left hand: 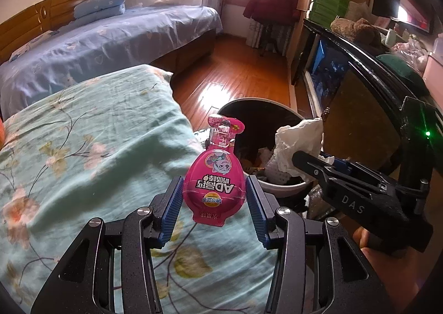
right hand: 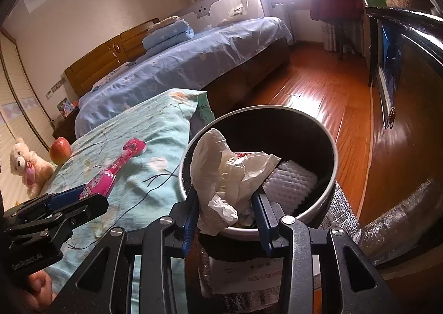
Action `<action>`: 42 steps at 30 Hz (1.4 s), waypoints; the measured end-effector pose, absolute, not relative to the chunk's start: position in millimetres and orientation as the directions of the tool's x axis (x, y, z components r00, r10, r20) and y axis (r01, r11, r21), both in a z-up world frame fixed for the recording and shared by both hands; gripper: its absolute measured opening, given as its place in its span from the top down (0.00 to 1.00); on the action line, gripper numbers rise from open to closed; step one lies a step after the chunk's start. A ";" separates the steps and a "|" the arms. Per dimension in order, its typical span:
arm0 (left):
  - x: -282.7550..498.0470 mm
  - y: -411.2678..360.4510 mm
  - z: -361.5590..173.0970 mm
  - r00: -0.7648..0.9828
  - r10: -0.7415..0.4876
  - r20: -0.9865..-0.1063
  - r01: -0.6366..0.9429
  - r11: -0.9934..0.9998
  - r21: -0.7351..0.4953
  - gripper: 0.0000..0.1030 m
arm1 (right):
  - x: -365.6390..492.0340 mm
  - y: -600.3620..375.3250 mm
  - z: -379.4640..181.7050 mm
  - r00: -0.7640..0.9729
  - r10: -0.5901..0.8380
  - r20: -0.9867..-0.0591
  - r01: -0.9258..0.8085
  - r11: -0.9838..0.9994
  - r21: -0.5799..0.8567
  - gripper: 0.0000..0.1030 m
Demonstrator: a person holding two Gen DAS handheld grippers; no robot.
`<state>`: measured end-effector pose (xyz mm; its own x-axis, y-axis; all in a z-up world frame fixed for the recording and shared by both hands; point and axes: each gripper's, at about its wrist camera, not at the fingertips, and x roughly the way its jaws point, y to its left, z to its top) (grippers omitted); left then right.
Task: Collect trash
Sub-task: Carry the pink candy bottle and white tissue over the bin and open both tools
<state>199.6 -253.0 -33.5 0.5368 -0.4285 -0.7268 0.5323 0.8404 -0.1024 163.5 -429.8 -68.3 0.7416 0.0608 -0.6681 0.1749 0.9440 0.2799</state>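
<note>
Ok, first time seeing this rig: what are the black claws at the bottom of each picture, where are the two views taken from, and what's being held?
No robot arm here: a person holds a two-finger gripper in each hand, and a camera on each looks along its fingers. The left view shows the left gripper clamping a pink snack wrapper above the floral bedcover. The right view shows the right gripper holding crumpled white paper over the round trash bin, which already contains trash. An apple and a teddy bear sit beyond the cover.

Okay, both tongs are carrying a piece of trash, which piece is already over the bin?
The crumpled white paper in the right tongs: it hangs over the bin. The pink snack wrapper in the left tongs is above the floral bedding.
</note>
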 end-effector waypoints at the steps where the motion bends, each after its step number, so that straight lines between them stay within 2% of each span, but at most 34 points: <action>1: 199.7 -254.2 -33.4 0.536 -0.430 -0.726 0.534 0.839 -0.102 0.56 | 164.0 -431.2 -68.1 0.742 0.059 -0.668 0.176 0.944 0.279 0.63; 42: 221.5 -299.9 -31.9 0.522 -0.440 -0.731 0.569 0.818 -0.086 0.56 | 191.6 -465.3 -64.3 0.727 0.015 -0.686 0.221 0.941 0.255 0.62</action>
<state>221.5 -299.9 -31.9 0.5217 -0.4399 -0.7309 0.5692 0.8177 -0.0859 191.6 -465.3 -64.3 0.7273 0.0154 -0.6862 0.2207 0.9414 0.2551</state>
